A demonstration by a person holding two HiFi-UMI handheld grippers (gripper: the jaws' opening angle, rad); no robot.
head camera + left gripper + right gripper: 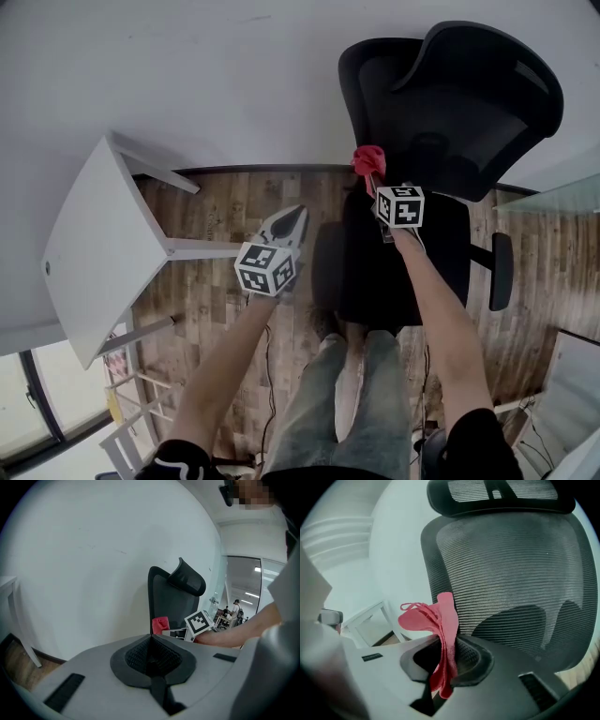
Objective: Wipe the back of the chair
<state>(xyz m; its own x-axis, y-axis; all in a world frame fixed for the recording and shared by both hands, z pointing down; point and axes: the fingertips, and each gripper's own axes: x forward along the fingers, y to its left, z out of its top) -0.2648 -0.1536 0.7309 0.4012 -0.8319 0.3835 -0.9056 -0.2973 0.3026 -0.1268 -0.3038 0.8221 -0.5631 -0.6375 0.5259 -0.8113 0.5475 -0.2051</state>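
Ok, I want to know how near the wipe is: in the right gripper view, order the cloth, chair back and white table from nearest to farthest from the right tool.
1. Cloth, clamped in the right tool itself.
2. Chair back, just ahead, filling the view's right.
3. White table, far off at the left, by the wall.
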